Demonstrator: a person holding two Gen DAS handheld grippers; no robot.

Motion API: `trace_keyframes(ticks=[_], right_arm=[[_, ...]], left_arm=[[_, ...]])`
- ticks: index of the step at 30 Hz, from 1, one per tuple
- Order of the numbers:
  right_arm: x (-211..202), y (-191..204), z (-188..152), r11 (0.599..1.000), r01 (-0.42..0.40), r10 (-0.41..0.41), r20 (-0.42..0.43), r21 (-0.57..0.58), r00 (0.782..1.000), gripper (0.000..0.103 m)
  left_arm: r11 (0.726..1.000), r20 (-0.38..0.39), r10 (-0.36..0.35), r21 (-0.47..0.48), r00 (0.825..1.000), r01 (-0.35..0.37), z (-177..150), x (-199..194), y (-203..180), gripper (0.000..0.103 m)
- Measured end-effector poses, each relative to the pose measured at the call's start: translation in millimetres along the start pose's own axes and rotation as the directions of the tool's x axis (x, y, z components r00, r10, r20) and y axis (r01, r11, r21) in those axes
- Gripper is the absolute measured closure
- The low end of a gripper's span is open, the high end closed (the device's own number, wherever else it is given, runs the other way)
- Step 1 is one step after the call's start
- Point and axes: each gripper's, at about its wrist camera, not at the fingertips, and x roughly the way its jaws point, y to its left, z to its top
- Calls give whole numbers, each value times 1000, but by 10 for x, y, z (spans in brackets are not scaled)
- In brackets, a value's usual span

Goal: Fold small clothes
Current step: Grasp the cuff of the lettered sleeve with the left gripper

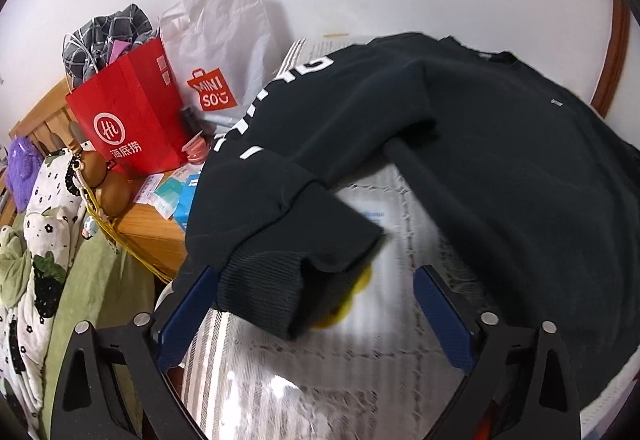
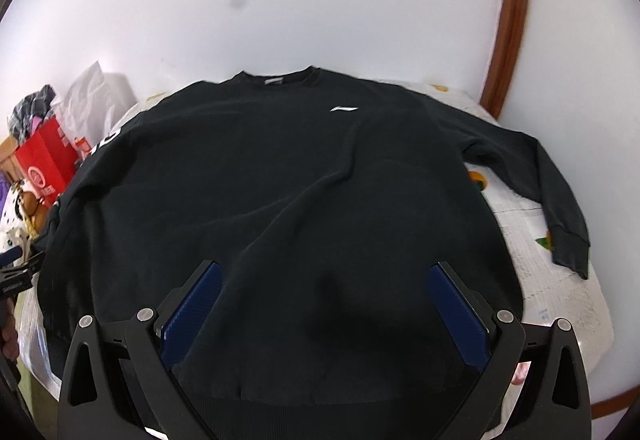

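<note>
A black sweatshirt (image 2: pixel 280 199) lies face up and spread flat on a patterned table cover (image 2: pixel 552 280), a small white logo on its chest. The right gripper (image 2: pixel 326 304) hovers over its hem, jaws wide apart. The left gripper (image 1: pixel 316 304) is wide too, with a ribbed cuff (image 1: pixel 272 280) (sleeve lettered white) lying between its fingers, ungripped. A red bag (image 1: pixel 132 111) stands beyond, leftward.
</note>
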Motion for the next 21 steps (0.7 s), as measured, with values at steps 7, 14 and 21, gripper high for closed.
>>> trace_keyframes(ticks=[7, 14, 21], right_arm=[[161, -31, -45, 1000, 6, -6, -60, -1, 998, 2], [165, -226, -48, 999, 46, -44, -82, 23, 996, 2], [-8, -473, 120, 998, 22, -19, -39, 61, 999, 2]], left_arm=[[994, 7, 77, 72, 997, -78, 40, 239, -111, 19], [994, -39, 108, 1, 993, -109, 164, 297, 11, 83], [995, 16, 40, -96, 999, -38, 601, -138, 135, 89]])
